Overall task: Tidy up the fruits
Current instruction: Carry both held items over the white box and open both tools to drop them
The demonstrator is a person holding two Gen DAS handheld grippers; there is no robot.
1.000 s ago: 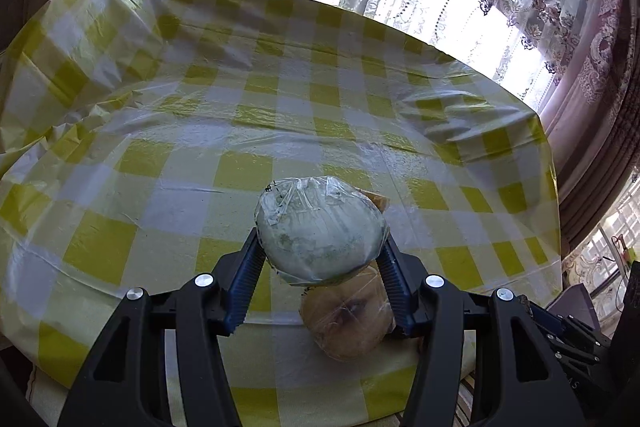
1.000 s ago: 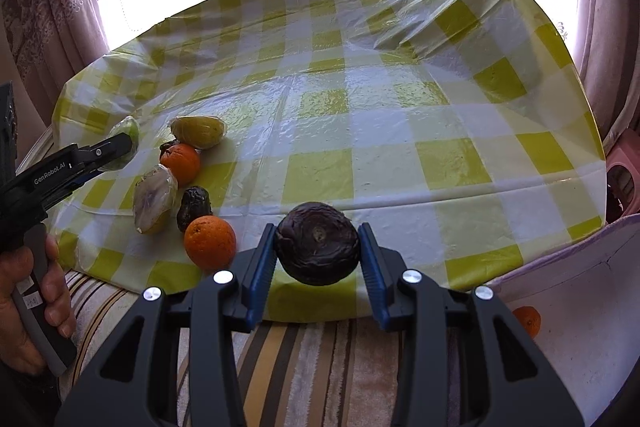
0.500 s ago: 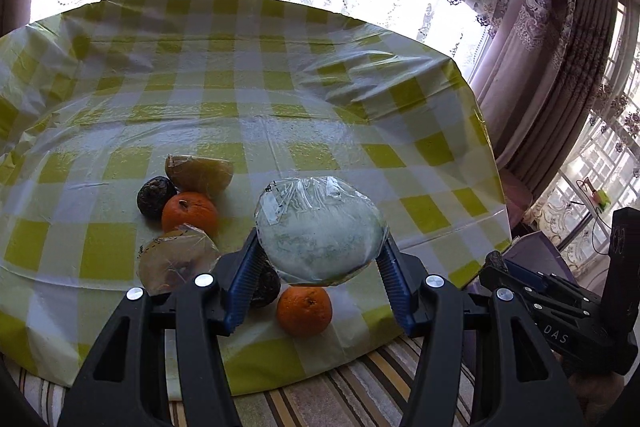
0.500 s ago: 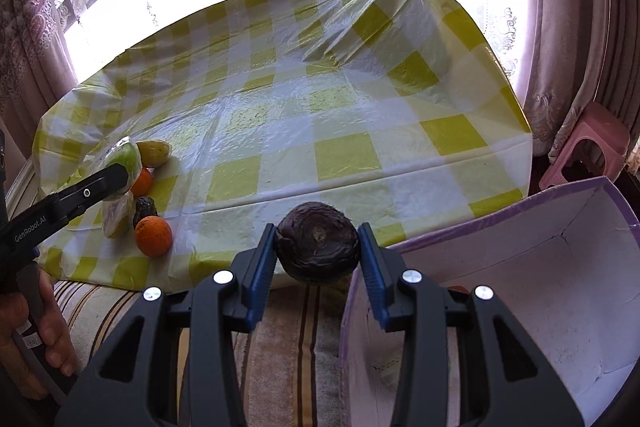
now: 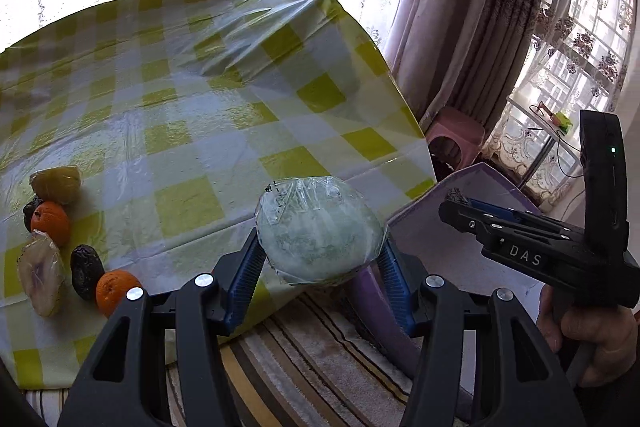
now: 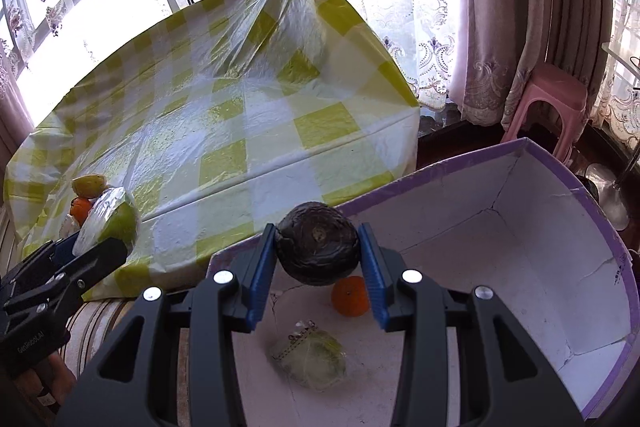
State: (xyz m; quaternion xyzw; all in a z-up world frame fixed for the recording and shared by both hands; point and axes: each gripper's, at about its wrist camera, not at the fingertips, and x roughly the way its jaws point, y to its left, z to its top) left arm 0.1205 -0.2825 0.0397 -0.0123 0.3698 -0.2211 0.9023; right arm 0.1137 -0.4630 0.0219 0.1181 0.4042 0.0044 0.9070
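In the left wrist view, our left hand-held gripper (image 5: 320, 259) clamps a pale green, plastic-wrapped round fruit (image 5: 318, 233) between its blue pads, held past the near edge of the yellow-and-white checked tabletop (image 5: 200, 115). On the tabletop's left side lie two oranges (image 5: 116, 291), two dark wrinkled fruits (image 5: 85, 277) and two wrapped yellowish pieces (image 5: 40, 275). Our right hand-held gripper (image 5: 456, 203) shows at the right, over the purple-rimmed white box (image 5: 464, 187).

The right wrist view alone reveals the box interior (image 6: 540, 227): a small orange (image 6: 350, 297) and a wrapped pale green fruit (image 6: 310, 359) rest on its floor. The right hand-held gripper (image 6: 318, 251) grips a dark purple round fruit (image 6: 318, 247) above them.

Half a second ago this fruit hung short of the box rim; now it hangs inside it, and the left gripper has swung toward the box.
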